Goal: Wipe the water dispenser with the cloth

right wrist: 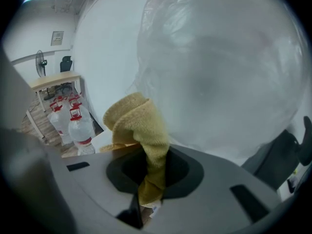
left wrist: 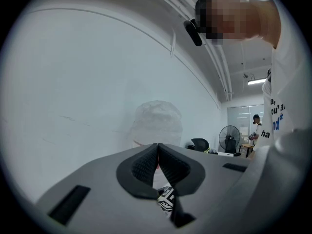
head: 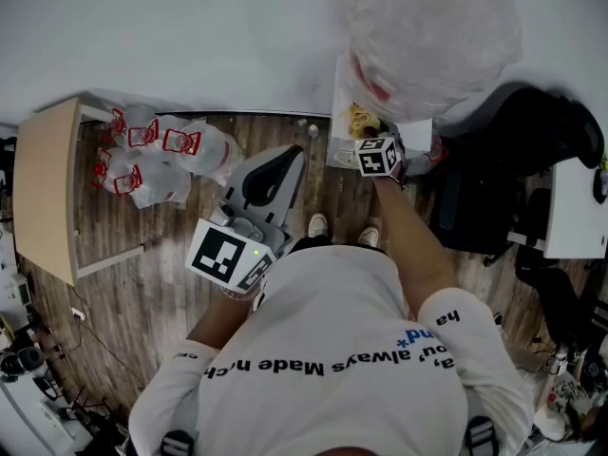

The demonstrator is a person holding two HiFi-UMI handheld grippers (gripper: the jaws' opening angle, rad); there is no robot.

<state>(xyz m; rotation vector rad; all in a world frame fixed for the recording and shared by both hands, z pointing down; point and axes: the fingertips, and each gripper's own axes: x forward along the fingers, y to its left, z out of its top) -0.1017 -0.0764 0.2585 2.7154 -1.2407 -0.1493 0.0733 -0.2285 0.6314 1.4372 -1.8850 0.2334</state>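
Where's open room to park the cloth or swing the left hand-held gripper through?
Bare: the top of the wooden table at left, and the floor between that table and the left hand-held gripper. Crowded: the water jugs by the wall, and right of the water dispenser, where the black chair stands close. The right hand-held gripper holds the cloth.

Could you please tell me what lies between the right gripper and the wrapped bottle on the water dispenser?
The yellow cloth, clamped in the right gripper, stands up in front of the plastic-wrapped bottle; the right gripper view shows this.
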